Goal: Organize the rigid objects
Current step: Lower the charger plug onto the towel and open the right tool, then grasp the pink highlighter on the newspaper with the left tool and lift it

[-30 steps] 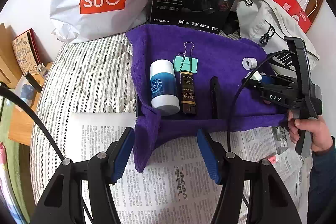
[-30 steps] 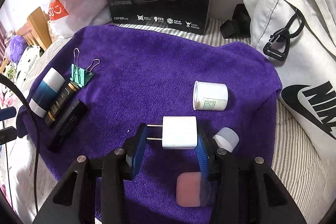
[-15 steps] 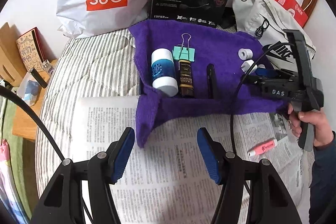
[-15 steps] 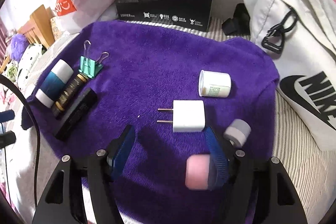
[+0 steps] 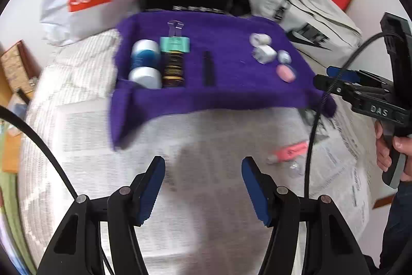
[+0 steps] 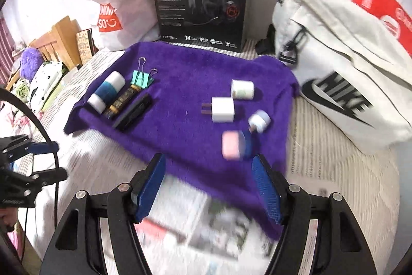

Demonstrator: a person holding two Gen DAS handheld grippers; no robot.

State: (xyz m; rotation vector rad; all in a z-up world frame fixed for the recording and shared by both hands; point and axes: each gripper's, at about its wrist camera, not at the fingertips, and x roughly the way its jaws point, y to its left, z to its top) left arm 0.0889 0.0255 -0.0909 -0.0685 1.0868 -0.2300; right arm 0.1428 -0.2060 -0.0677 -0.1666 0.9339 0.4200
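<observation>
Ahead of the right claw (image 6: 208, 187), wide apart and empty, the charger (image 6: 223, 109) lies on the purple towel (image 6: 185, 74) among sorted items, while the pink marker (image 5: 289, 151) beside the equally gaping left claw (image 5: 203, 188) likely remains.

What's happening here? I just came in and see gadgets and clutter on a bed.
A person is sorting small rigid items onto a purple towel with two handheld claws. Right now neither holds anything: the left claw and right claw are both open, over the newspaper in front of the towel. On its left side lie a blue-and-white bottle, a binder clip and two dark sticks; on its right, a white charger plug and several small containers. A pink tube lies on the newspaper.
</observation>
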